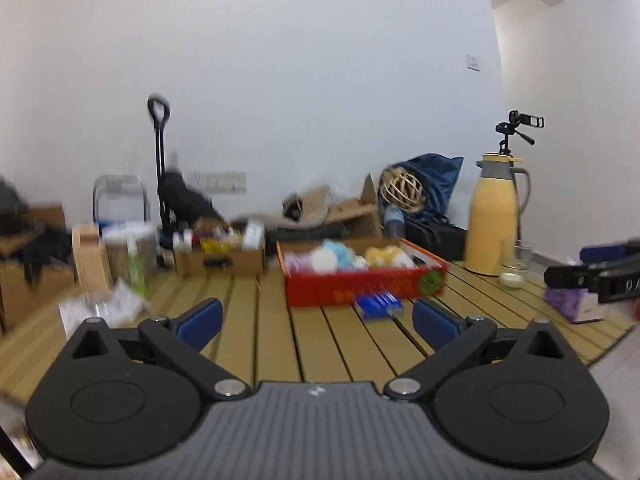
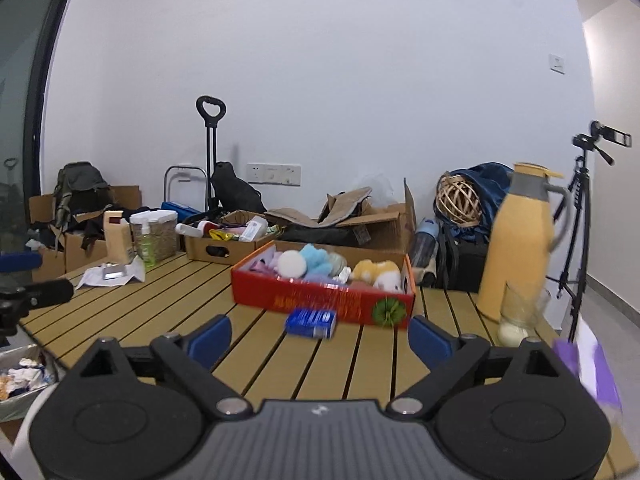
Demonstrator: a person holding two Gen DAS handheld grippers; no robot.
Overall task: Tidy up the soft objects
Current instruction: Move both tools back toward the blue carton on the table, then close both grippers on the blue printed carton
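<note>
A red cardboard box [image 1: 362,286] [image 2: 320,300] stands on the slatted wooden table [image 1: 256,344] [image 2: 168,304]. Inside it lie soft toys: a white ball [image 2: 292,264], a light blue plush [image 2: 318,258] and a yellow-and-white plush [image 2: 380,272]. A small blue packet [image 1: 378,306] [image 2: 312,322] lies on the table right in front of the box. My left gripper [image 1: 316,320] is open with nothing between its blue pads, short of the box. My right gripper [image 2: 320,340] is also open and empty, back from the packet.
A yellow thermos jug [image 1: 496,216] [image 2: 520,244] and a glass [image 1: 514,266] [image 2: 516,316] stand at the table's right. A purple tissue box [image 1: 576,304] [image 2: 592,372] lies nearby. Cardboard boxes, a green bottle [image 2: 148,242] and a crumpled wrapper [image 2: 112,274] crowd the left. A tripod [image 2: 580,216] stands by the wall.
</note>
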